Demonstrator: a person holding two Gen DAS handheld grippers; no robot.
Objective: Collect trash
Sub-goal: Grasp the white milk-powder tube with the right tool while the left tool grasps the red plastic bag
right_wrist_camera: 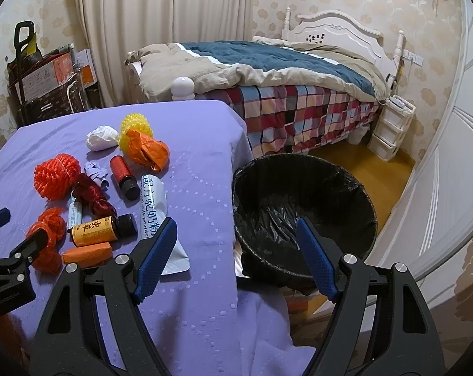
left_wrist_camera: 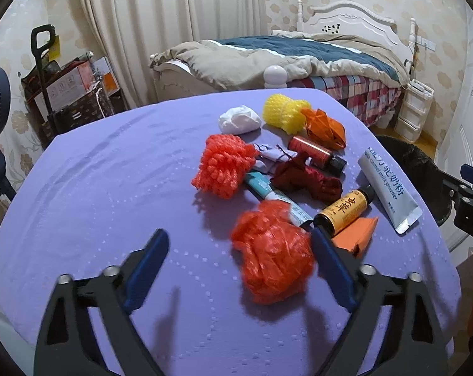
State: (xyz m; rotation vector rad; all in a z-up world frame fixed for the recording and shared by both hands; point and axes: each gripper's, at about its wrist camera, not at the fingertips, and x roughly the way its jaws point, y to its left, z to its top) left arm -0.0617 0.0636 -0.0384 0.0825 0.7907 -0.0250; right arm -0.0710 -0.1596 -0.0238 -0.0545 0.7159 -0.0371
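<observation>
While splayed, left tool (left_wrist_camera: 239, 246) beside bottle (left_wrist_camera: 346, 211)

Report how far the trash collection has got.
Done: nothing visible; the black-lined bin looks empty. In hand: nothing; the left gripper is open around the near red mesh ball, the right gripper open over the table edge. Left: all the trash on the purple table, including the yellow-labelled bottle and milk powder pouch.

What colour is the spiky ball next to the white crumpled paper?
Yellow. The spiky ball shows best in the left wrist view, beside the white paper.
</observation>
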